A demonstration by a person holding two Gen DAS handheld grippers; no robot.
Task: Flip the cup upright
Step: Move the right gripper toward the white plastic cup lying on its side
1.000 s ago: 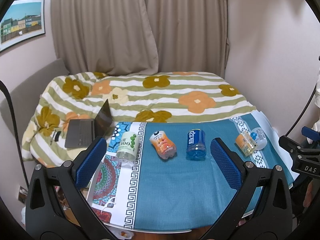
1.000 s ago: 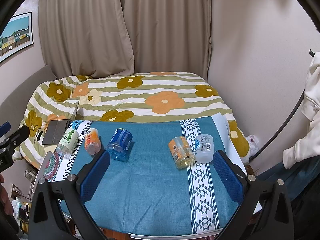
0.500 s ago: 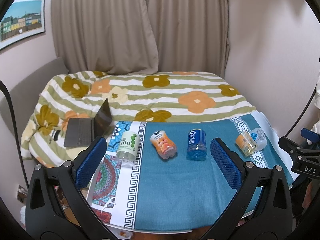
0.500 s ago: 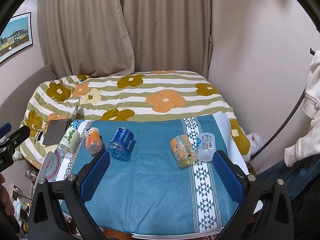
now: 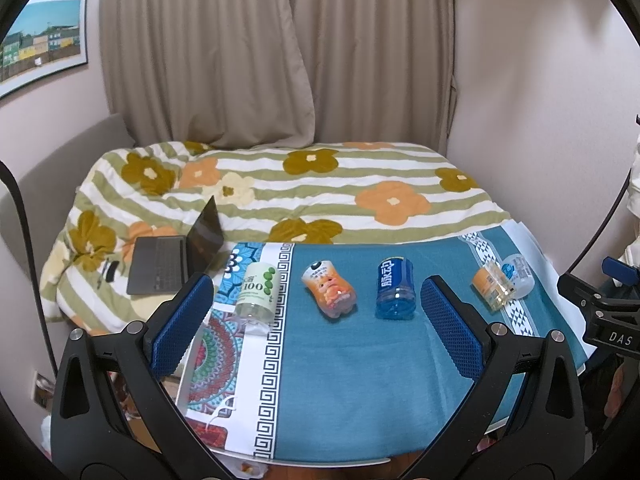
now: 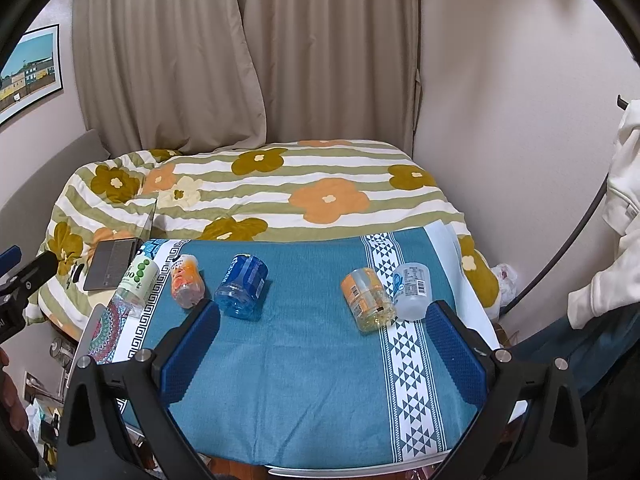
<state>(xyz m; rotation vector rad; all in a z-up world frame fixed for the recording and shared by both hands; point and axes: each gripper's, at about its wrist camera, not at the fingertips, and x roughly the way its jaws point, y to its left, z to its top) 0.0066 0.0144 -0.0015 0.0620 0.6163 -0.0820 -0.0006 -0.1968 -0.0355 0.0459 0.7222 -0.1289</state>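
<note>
Five cups lie on their sides across the cloth point(image 5: 344, 372): green cup point(image 5: 257, 294), orange cup point(image 5: 330, 293), blue cup point(image 5: 395, 293), yellow cup point(image 6: 366, 298), clear cup point(image 6: 412, 290). Left gripper point(image 5: 316, 328) and right gripper point(image 6: 320, 344) hover apart-fingered, empty.

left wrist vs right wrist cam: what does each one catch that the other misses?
Only the left wrist view shows the laptop's screen and keyboard face-on, plus the right tool's side at the frame edge.

Only the right wrist view shows the white garment at the right, and the left tool's side at the left edge.

Both show five cups lying on their sides on the blue cloth: green-dotted, orange character, blue, orange-label and clear. Each view's own tool is open, holding nothing.
</note>
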